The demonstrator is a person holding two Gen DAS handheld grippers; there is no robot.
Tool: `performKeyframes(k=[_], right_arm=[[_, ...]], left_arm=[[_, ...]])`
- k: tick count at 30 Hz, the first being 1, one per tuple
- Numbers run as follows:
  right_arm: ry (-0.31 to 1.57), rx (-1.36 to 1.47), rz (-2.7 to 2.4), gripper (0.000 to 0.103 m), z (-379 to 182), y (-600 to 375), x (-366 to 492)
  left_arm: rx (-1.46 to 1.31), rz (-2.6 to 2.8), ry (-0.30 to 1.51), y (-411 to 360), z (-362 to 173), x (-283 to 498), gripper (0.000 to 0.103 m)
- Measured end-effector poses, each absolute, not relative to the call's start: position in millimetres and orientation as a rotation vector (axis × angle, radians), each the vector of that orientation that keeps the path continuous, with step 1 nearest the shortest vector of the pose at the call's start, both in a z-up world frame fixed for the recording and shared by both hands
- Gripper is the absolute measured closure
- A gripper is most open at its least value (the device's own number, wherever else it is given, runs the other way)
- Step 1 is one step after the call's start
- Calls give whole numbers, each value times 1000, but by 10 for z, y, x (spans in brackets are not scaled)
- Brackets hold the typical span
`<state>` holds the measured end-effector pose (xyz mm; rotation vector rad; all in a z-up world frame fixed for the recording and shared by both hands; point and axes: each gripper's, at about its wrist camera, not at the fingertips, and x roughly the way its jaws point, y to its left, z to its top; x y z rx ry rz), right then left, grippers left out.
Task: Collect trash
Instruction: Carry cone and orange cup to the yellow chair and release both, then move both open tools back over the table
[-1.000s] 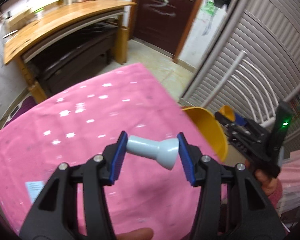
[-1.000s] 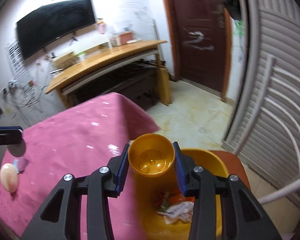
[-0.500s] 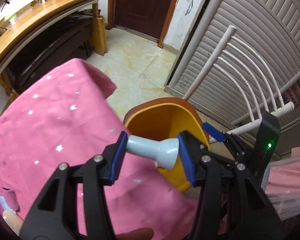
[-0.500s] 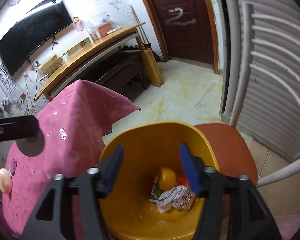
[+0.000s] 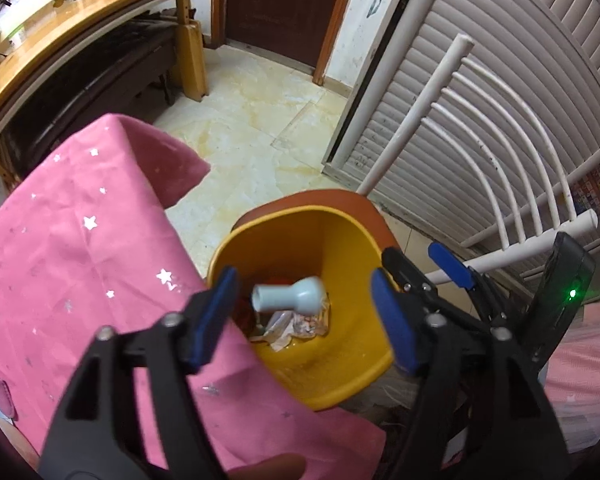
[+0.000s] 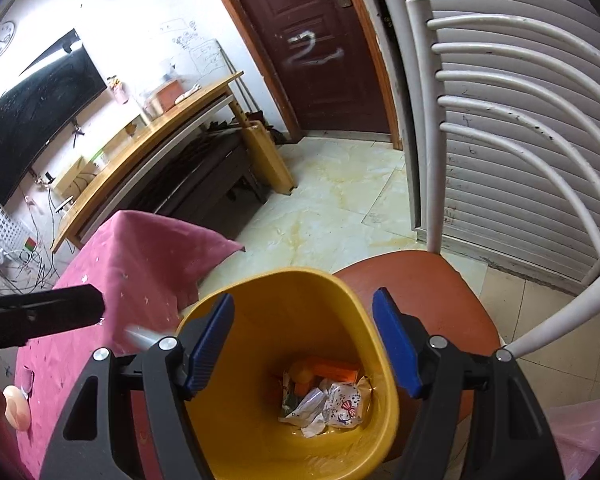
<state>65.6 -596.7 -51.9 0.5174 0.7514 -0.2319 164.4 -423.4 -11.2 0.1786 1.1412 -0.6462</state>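
A yellow bin (image 5: 340, 376) stands on a brown chair seat (image 6: 424, 284) beside the pink-clothed table (image 5: 80, 264); it also shows in the right wrist view (image 6: 236, 420). My left gripper (image 5: 304, 312) is open over the bin. A pale blue bottle-shaped piece (image 5: 290, 300) hangs free between its jaws, above the wrappers (image 5: 296, 326) in the bin. My right gripper (image 6: 304, 344) is open and empty over the bin. Inside lie wrappers (image 6: 328, 400) and orange items (image 6: 332, 370).
A white chair back (image 6: 520, 92) rises to the right. A slatted shutter (image 5: 500, 60) and a dark door (image 6: 312, 40) stand behind. A wooden desk (image 6: 140, 152) is at the far left. A small peach object (image 6: 16, 406) lies on the table.
My left gripper has opened and let go of the pale blue piece, which is now dropping into the bin. My right gripper let go of a yellow cup earlier and stays open.
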Motion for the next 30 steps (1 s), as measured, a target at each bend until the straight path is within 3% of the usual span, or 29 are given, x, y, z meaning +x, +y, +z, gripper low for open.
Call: performKeyframes(k=[16, 30], right_arm=[[676, 451, -109, 37, -201, -5559, 580], [644, 250, 173, 37, 343, -4129, 787]], left_arm=[[53, -618, 1061, -3426, 356, 1339, 35], [-51, -351, 984, -1811, 582, 1238, 35]])
